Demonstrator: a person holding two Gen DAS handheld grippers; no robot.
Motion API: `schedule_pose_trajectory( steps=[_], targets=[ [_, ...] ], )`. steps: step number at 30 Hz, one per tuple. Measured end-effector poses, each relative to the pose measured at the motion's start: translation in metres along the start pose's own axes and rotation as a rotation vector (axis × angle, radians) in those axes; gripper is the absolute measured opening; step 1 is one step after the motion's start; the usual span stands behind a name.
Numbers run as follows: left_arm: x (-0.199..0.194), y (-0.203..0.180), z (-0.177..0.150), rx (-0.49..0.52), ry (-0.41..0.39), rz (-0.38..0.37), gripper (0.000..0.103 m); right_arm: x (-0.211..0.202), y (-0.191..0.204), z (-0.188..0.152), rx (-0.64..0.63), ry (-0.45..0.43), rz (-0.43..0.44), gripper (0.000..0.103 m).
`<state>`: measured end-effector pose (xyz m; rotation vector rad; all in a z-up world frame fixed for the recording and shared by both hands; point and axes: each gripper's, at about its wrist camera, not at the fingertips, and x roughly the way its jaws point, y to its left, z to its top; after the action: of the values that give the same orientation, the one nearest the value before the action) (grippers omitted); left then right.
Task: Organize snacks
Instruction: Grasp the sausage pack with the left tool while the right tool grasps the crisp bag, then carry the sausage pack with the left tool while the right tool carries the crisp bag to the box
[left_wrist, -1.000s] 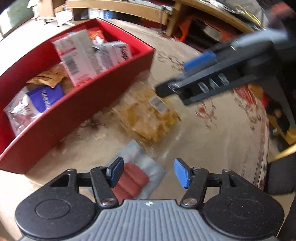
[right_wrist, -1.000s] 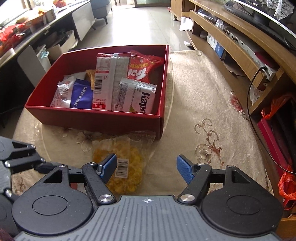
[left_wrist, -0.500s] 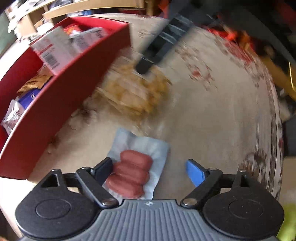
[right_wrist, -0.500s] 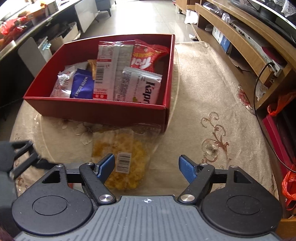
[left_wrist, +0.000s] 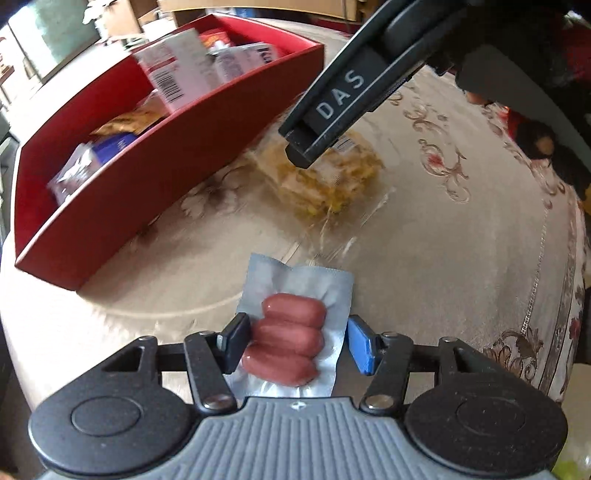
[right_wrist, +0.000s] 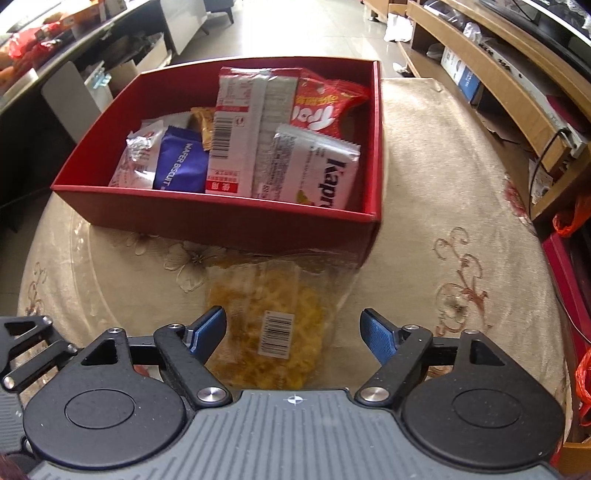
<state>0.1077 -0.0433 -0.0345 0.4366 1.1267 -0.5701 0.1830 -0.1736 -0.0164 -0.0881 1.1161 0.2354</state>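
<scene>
Most of the sorting looks done: the red box (right_wrist: 229, 218), ahead of both grippers, already holds several packets, among them a blue wafer packet (right_wrist: 181, 162), a tall white packet (right_wrist: 240, 129), a red bag (right_wrist: 325, 107) and a silver bag (right_wrist: 314, 166). Two snacks are left on the tablecloth (right_wrist: 461, 184). The sausage pack (left_wrist: 291, 332) lies between the fingers of the left gripper (left_wrist: 295, 341), whose jaws have just been closing around it; the left pad touches the pack's edge, while the right pad seems just short of it, so I judge it not yet gripped. The clear bag of yellow snacks (right_wrist: 269, 325) lies just in front of the box, between the wide-apart fingers of the right gripper (right_wrist: 291, 334), which have just been opening and hold nothing. Both packs remain to be lifted into the box.
</scene>
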Motion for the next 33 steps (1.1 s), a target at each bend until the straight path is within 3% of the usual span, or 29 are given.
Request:
schedule_pose_trajectory(
  steps=[8,12,14,20,27,33],
  targets=[
    [0.002,0.0,-0.005,-0.039,0.009,0.012,0.054,0.013,0.023,0.002,-0.051,0.028,-0.001,0.092],
    [0.006,0.002,-0.002,-0.049,0.021,0.028,0.068,0.026,0.026,-0.002,-0.078,0.068,-0.02,0.094],
    [0.008,0.005,-0.001,-0.061,0.026,0.025,0.071,0.032,0.022,-0.003,-0.064,0.075,-0.032,0.094],
    [0.006,0.008,-0.004,-0.084,0.021,0.017,0.064,0.025,0.018,-0.001,-0.059,0.033,-0.045,0.08],
    [-0.001,0.006,-0.006,-0.11,0.005,0.051,0.064,0.006,0.018,-0.013,-0.072,0.001,-0.078,0.079],
    [-0.015,0.007,-0.006,-0.185,-0.039,0.052,0.064,-0.027,0.017,-0.02,-0.046,-0.079,-0.064,0.079]
  ],
)
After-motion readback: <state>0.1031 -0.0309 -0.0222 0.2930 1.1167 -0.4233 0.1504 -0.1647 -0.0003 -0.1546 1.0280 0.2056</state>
